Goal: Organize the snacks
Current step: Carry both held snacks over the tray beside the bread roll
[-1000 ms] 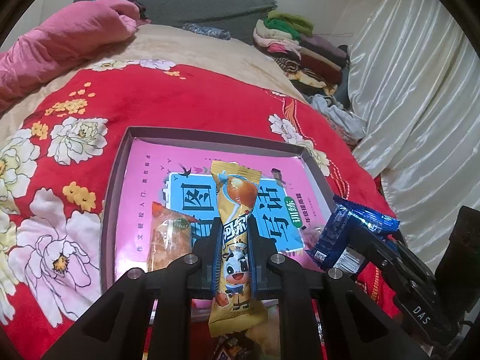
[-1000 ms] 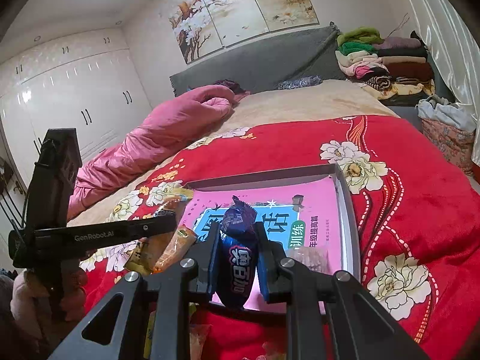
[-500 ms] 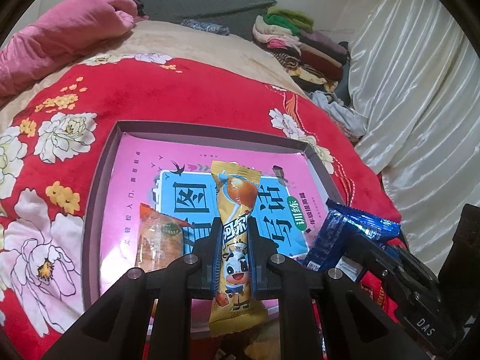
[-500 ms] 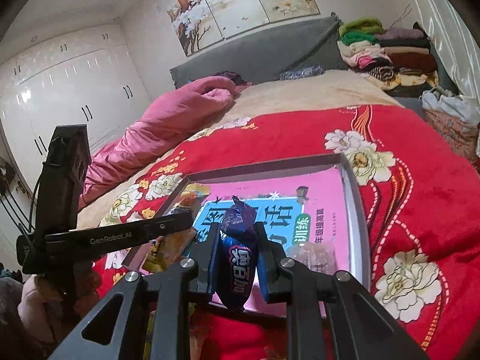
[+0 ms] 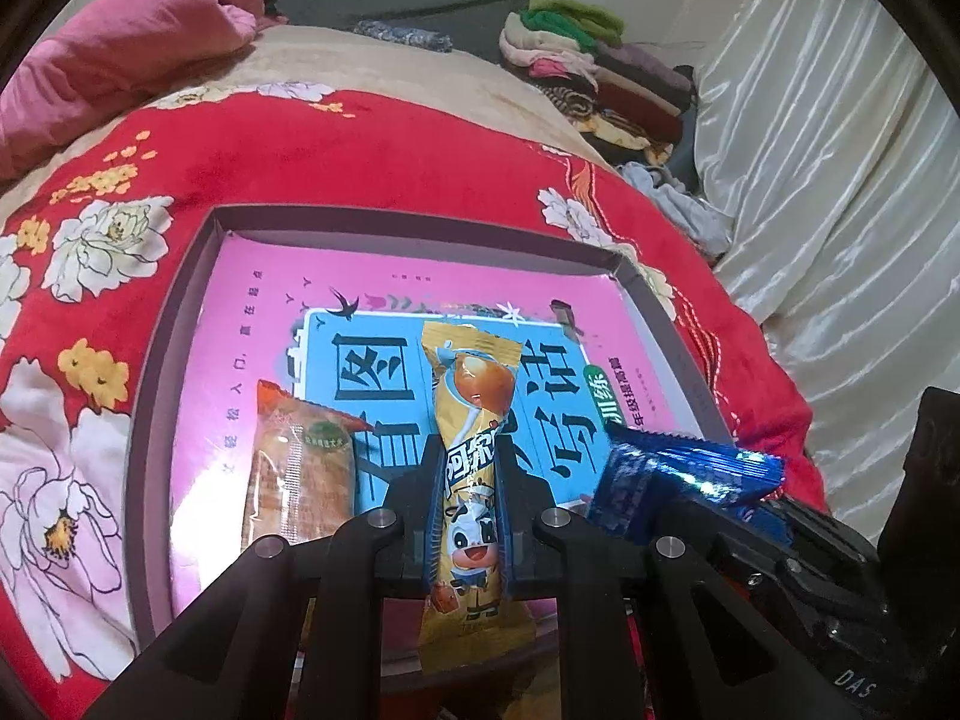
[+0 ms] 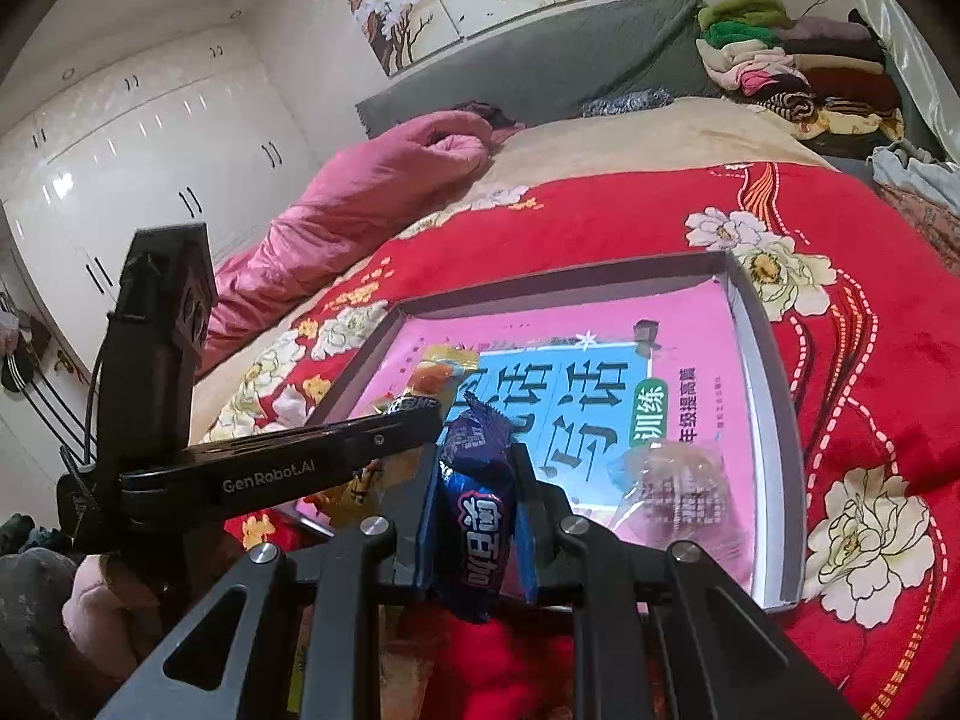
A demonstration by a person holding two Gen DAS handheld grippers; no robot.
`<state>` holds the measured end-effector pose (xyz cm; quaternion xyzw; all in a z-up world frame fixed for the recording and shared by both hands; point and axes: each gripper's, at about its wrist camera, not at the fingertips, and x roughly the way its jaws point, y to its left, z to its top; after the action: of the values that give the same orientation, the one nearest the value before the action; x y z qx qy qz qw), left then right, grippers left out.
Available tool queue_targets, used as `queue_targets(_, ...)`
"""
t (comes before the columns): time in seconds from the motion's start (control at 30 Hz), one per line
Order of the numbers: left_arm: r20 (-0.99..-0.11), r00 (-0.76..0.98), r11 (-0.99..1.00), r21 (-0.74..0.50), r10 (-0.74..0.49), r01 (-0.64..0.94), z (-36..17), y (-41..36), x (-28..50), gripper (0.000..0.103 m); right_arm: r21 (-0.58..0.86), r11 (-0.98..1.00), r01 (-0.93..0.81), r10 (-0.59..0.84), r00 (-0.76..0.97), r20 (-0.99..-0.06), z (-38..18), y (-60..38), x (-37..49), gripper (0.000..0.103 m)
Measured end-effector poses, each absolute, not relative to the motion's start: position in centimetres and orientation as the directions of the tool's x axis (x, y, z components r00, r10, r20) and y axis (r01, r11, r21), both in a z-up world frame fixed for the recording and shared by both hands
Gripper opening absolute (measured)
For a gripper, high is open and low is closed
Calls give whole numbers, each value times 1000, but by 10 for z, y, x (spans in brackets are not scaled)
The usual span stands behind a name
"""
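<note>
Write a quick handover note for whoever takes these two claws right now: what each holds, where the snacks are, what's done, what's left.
Left claw: shut on a long yellow-orange snack stick wrapper with a cartoon cow, held above the tray.
Right claw: shut on a dark blue foil snack packet, also near the tray's front edge.
Shallow grey-rimmed tray, lined with a pink and blue printed sheet, sits on the red floral blanket.
Done: an orange see-through snack pack and a clear plastic-wrapped snack lie in the tray.
Left: set both held snacks down in the tray, probably in the free middle.
</note>
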<state>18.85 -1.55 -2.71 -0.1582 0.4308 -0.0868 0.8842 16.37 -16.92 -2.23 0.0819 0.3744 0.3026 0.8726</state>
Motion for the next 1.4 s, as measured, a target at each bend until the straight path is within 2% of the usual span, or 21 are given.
queue_targets(0.57,-767,575,943,-333,-284,21,-40,-17,192,15,302,846,-440,523,570,-634,-24,-168,165,22)
queue_targets(1.4,-780,553,939,-343,-292,13,-44,-15,191,15,266,891,-369,448,608,-656,-26,-179,171,29)
